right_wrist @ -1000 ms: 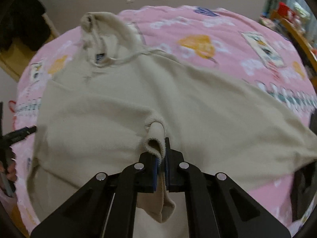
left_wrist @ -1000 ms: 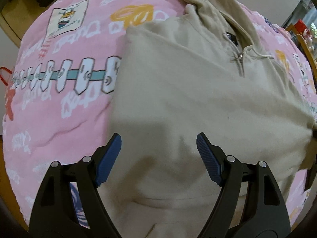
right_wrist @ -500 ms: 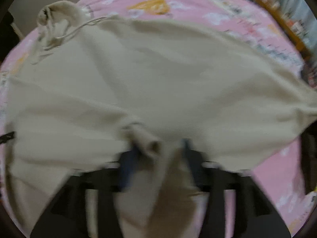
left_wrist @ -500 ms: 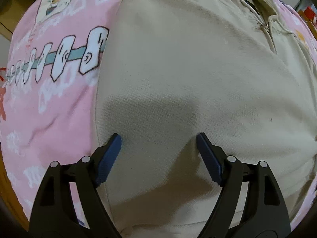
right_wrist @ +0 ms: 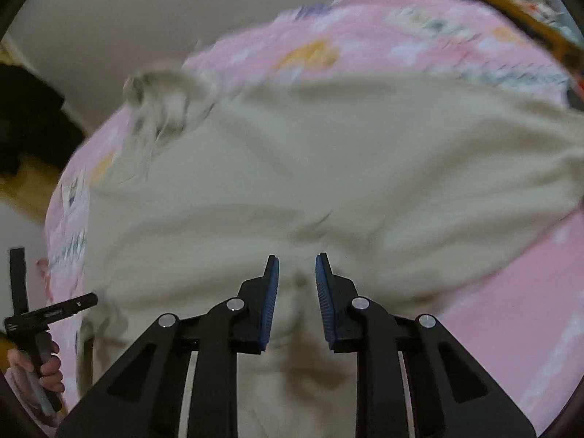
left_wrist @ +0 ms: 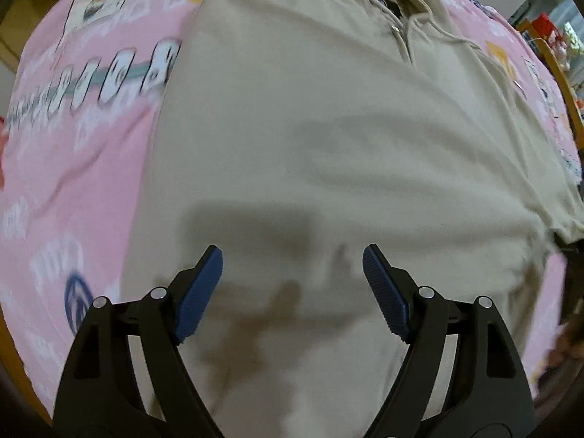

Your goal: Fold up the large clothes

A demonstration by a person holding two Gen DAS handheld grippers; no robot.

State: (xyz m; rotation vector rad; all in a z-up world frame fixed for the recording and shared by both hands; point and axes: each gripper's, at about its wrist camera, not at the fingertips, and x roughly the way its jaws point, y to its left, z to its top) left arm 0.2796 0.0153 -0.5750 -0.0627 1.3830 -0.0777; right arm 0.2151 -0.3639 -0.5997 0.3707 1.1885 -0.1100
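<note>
Hoodie (left_wrist: 310,138) spread on the bed (left_wrist: 73,182), hood (right_wrist: 160,95) at the far end, both grippers positioned above its near part

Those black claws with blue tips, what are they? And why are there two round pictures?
They are hand-held grippers: a person holds one in each hand, no robot. Each carries a camera looking along its two fingers, so one picture comes from the left hand-held gripper and one from the right hand-held gripper. Both are open, holding nothing. Under them a beige hoodie lies on a pink blanket with cartoon prints. In the right view, low on the left, you can see the person's hand holding the other tool.
</note>
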